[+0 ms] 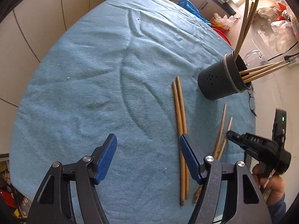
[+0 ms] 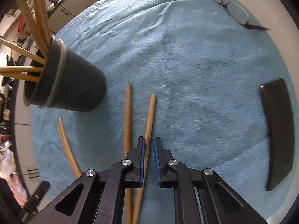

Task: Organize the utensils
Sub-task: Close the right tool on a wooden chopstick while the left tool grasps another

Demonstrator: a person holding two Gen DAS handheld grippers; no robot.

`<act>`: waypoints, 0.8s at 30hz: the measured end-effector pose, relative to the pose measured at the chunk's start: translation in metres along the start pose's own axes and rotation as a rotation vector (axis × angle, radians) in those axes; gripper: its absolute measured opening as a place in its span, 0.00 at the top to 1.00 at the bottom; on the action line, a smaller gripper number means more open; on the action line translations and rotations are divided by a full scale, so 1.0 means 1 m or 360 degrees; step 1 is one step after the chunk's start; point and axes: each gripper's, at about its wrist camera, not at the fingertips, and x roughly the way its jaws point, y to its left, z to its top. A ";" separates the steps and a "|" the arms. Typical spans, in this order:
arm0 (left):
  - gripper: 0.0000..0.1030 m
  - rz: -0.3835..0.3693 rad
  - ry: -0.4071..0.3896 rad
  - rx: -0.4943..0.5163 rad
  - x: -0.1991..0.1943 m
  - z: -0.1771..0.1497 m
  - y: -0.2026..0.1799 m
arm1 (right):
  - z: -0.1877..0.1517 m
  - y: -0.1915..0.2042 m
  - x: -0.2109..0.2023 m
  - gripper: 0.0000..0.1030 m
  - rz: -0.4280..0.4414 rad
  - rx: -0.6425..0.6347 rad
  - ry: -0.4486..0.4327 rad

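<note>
We find the right tool straddling one chopstick on the table, jaws narrowed but with a gap still showing on one side; grip not confirmed. The left tool hangs wide open, holding nothing. The cup, holding several sticks, stands near. We should close squarely, lift level, then tip the end into the cup without knocking it.

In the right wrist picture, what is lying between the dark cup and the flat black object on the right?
In the right wrist view, two loose wooden chopsticks lie between the dark plastic utensil cup and the flat black rectangular object; beyond them, bare blue cloth.
</note>
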 end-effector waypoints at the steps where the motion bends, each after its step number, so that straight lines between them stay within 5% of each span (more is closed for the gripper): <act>1: 0.34 -0.0010 0.0007 0.0008 0.003 0.002 -0.003 | -0.001 -0.003 0.000 0.91 -0.0017 -0.0005 -0.0004; 6: 0.37 -0.0051 0.0077 0.0041 0.024 0.015 -0.018 | -0.005 -0.027 -0.004 0.92 -0.0022 0.0041 0.0014; 11: 0.61 -0.0087 0.0222 0.0008 0.053 0.026 -0.029 | -0.007 -0.042 -0.004 0.93 0.0048 0.0072 0.0026; 21: 0.66 0.0058 0.0219 0.0069 0.068 0.039 -0.049 | -0.009 -0.051 -0.005 0.93 0.0100 0.0075 0.0024; 24: 0.73 0.0219 0.0217 0.0222 0.072 0.041 -0.063 | -0.009 -0.048 -0.004 0.93 0.0087 0.0067 0.0024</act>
